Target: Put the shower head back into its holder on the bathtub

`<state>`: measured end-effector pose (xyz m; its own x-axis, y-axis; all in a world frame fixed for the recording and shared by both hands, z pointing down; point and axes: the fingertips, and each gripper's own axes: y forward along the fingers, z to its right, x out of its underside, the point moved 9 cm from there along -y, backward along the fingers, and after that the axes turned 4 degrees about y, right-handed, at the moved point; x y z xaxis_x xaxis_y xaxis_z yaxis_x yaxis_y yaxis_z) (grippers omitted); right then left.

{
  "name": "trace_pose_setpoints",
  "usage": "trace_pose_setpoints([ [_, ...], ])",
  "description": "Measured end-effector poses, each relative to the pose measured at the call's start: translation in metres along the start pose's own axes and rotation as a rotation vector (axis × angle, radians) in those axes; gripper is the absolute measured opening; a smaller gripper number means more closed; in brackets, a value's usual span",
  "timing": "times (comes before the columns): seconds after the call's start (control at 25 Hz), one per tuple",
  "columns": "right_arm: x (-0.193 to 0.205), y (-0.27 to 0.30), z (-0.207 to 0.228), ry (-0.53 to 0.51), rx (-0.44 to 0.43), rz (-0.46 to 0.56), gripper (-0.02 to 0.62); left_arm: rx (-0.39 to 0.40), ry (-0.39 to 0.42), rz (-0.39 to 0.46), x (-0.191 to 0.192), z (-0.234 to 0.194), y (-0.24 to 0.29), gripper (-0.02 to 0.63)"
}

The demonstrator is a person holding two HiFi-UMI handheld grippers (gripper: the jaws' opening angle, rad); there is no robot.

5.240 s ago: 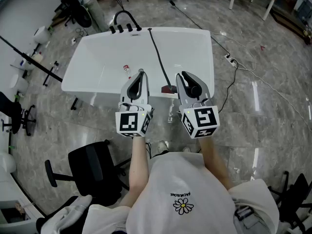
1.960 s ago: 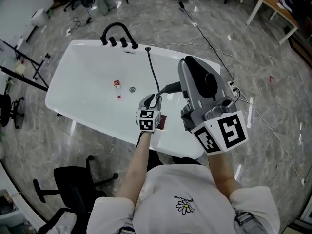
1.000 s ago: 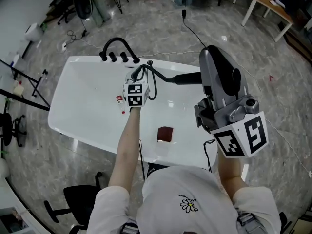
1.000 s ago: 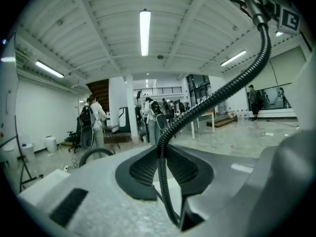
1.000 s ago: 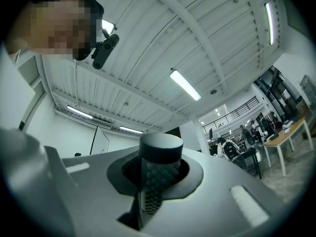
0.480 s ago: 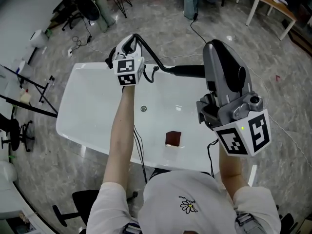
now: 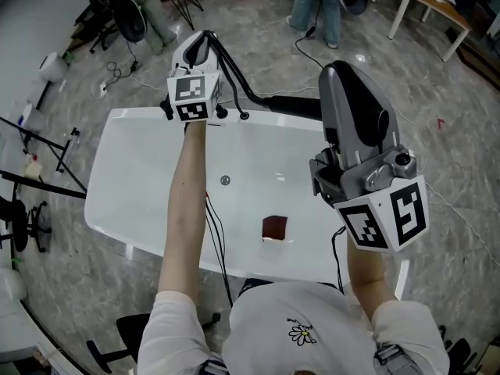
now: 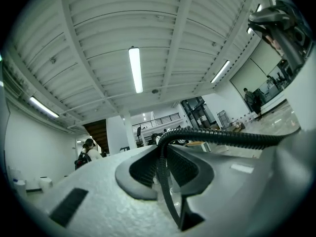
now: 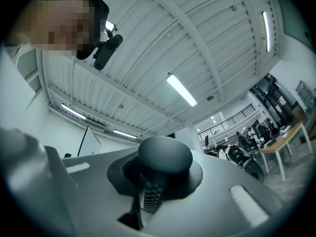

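Head view, left hand-held gripper pinching hose, right clamping shower head

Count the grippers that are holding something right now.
2. The left gripper, above the bathtub's far rim, is shut on the hose; the right gripper, nearer, is shut on the shower head.

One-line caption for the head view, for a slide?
Over the white bathtub, the right gripper grips the black shower head while the left gripper holds its hose above the far rim.
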<state>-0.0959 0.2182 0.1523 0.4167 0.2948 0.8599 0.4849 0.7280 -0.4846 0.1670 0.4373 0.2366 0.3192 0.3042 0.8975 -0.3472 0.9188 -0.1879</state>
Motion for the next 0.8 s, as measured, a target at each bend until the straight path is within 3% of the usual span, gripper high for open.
trace_pose_setpoints([
  [0.36, 0.037, 0.018, 0.011, -0.002, 0.010, -0.090, 0.046, 0.027, -0.111, -0.167, 0.088, 0.029, -0.002, 0.057],
  [0.6, 0.059, 0.027, 0.018, -0.016, 0.039, -0.110, 0.046, 0.146, -0.154, -0.320, 0.149, 0.065, -0.016, 0.084],
  [0.8, 0.070, 0.043, 0.023, -0.031, 0.058, -0.107, 0.046, 0.205, -0.216, -0.394, 0.183, 0.099, -0.042, 0.090],
])
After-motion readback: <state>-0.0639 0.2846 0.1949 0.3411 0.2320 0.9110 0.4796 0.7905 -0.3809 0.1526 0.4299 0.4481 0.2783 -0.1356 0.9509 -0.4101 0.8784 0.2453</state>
